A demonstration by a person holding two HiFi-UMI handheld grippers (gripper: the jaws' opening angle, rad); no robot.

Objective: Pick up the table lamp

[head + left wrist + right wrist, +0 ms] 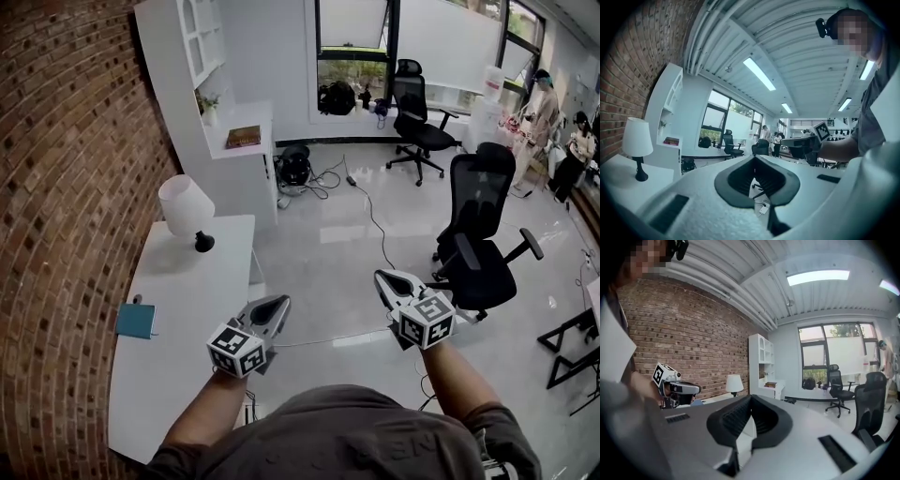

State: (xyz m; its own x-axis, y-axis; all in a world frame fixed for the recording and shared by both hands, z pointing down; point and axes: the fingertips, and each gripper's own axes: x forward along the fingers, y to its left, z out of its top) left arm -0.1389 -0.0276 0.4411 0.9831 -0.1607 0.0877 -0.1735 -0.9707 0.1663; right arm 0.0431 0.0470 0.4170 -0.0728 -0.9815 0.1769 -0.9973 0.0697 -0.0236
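Note:
The table lamp (pixel 186 211), with a white shade on a black stem and round foot, stands at the far end of the white table (pixel 178 375) beside the brick wall. It also shows at the left of the left gripper view as the lamp (pixel 637 140), and small and distant in the right gripper view as the lamp (pixel 734 383). My left gripper (pixel 280 302) is held over the table's right edge, well short of the lamp, its jaws shut and empty. My right gripper (pixel 382 277) hovers over the floor to the right, jaws together with nothing between them.
A teal notebook (pixel 136 321) lies on the table near the wall. A white shelf unit (pixel 211 84) stands behind the lamp. A black office chair (pixel 478 234) is close on the right, with cables (pixel 370 216) across the floor. People stand at the far right by the windows.

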